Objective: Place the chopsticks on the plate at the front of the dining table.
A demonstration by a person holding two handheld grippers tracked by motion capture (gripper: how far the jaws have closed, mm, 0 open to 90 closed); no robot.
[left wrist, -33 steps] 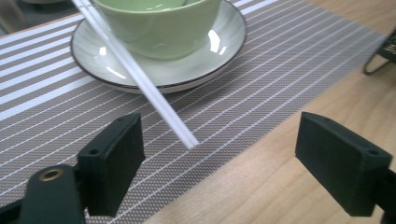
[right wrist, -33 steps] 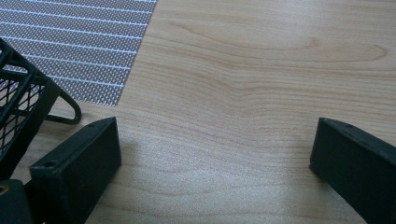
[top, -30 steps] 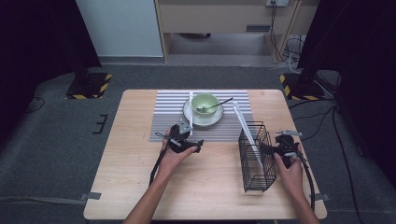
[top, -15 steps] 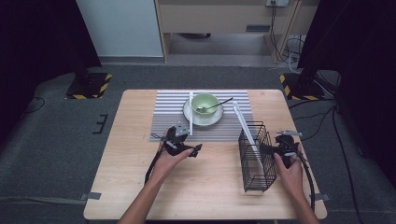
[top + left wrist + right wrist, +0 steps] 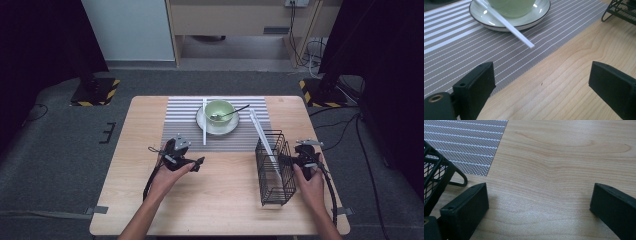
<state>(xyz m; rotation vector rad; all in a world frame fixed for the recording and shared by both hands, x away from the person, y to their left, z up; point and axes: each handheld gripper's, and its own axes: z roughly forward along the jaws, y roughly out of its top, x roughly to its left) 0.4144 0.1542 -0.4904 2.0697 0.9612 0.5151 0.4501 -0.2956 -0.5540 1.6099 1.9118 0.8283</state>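
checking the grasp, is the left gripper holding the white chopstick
No, the left gripper is open above bare wood, and the white chopstick lies apart from it, resting across the plate.

Green bowl with spoon

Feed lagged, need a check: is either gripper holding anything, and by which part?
Nothing is held. The left gripper and right gripper are both open over bare table.

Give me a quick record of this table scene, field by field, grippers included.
Surface: wooden table with striped placemat
Dishes: green bowl on a plate, spoon in the bowl
Chopsticks: one chopstick across the plate rim, another chopstick leaning in the black wire basket
Left gripper: open, empty, near the placemat's edge
Right gripper: open, empty, beside the basket
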